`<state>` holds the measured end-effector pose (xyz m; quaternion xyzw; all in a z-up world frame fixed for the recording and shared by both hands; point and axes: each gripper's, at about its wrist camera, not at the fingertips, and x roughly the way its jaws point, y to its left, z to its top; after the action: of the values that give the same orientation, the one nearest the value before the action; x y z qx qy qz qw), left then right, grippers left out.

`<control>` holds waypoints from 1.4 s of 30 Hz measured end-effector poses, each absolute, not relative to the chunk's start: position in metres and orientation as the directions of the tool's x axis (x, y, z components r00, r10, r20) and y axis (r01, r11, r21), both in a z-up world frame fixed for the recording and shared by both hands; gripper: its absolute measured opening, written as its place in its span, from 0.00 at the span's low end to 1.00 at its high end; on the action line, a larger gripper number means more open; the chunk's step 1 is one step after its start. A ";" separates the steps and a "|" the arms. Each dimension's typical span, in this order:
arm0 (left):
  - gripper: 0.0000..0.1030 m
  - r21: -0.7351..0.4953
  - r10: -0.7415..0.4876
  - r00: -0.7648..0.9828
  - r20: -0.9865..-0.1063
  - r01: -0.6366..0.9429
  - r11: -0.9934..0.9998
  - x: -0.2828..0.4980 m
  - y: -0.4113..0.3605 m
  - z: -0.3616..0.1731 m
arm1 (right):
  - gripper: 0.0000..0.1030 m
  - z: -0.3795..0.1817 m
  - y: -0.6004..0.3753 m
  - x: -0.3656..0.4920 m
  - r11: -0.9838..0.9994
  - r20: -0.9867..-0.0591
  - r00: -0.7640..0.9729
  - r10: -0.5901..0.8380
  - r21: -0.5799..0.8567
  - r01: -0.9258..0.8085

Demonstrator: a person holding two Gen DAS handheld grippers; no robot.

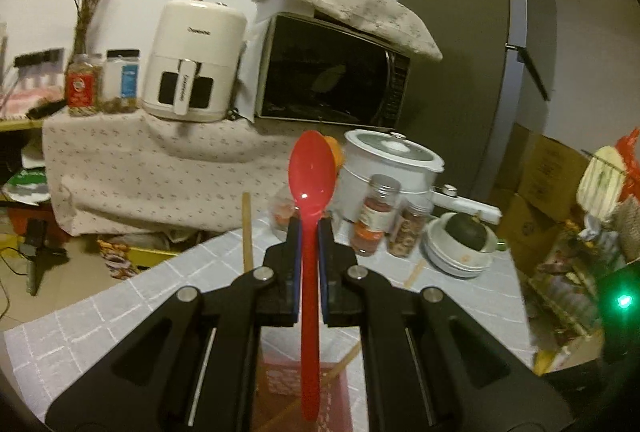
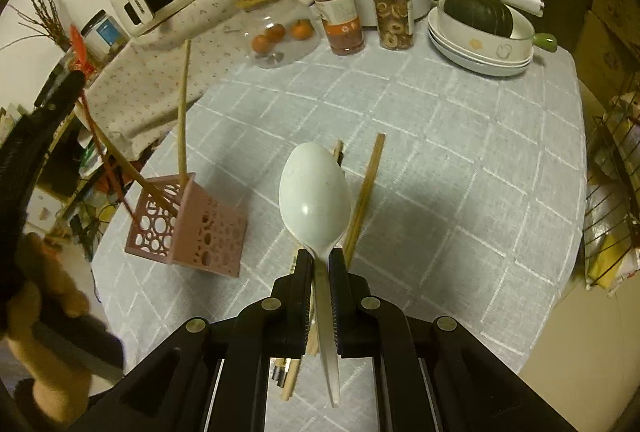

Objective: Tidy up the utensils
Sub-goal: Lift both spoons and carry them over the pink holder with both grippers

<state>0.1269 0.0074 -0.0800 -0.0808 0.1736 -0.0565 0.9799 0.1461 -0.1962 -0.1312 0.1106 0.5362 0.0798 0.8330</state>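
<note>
In the left wrist view the left gripper (image 1: 309, 228) is clamped on the handle of a red spoon (image 1: 311, 168), bowl pointing up and away, handle end hanging over the pink holder (image 1: 340, 396) at the bottom edge. A chopstick (image 1: 247, 228) stands up from behind the gripper, over the checked tablecloth (image 1: 120, 308). In the right wrist view the right gripper (image 2: 322, 260) is clamped on the neck of a white spoon (image 2: 314, 192), held above the cloth. Chopsticks (image 2: 366, 188) lie on the table just beyond and under it. The pink holder sits to the left, with chopsticks leaning out of it.
</note>
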 end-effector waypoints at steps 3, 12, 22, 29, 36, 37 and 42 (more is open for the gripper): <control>0.08 -0.125 -0.082 0.943 -0.322 0.044 0.991 0.123 0.002 -0.088 | 0.08 -0.131 -0.196 0.148 0.962 -0.873 0.417 0.254 0.273 -0.014; 0.11 -0.085 -0.058 0.927 -0.370 0.028 0.996 0.115 0.003 -0.103 | 0.08 -0.121 -0.198 0.145 0.963 -0.845 0.475 0.245 0.269 -0.018; 0.53 -0.136 -0.143 0.883 -0.446 0.091 0.987 0.082 0.031 -0.059 | 0.08 -0.078 -0.174 0.136 0.948 -0.708 0.642 0.295 0.300 -0.105; 0.67 -0.202 -0.142 0.710 -0.690 0.000 0.979 0.084 0.078 -0.063 | 0.08 -0.051 -0.140 0.131 0.925 -0.580 0.734 0.353 0.337 -0.179; 0.67 -0.198 -0.169 0.542 -0.823 0.005 0.980 0.088 0.102 -0.090 | 0.08 -0.043 -0.095 0.134 0.936 -0.484 0.810 0.330 0.280 -0.214; 0.67 -0.202 -0.175 0.531 -0.829 0.007 0.979 0.087 0.104 -0.090 | 0.09 -0.044 -0.090 0.134 0.938 -0.479 0.816 0.323 0.273 -0.211; 0.68 -0.227 -0.199 0.501 -0.842 0.006 0.974 0.086 0.116 -0.092 | 0.09 -0.060 -0.065 0.146 0.958 -0.480 0.837 0.264 0.233 -0.169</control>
<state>0.0859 0.1162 -0.0917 -0.0976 0.4962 -0.0595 0.8607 0.1460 -0.0651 -0.0604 0.0907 0.2624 0.1133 0.9540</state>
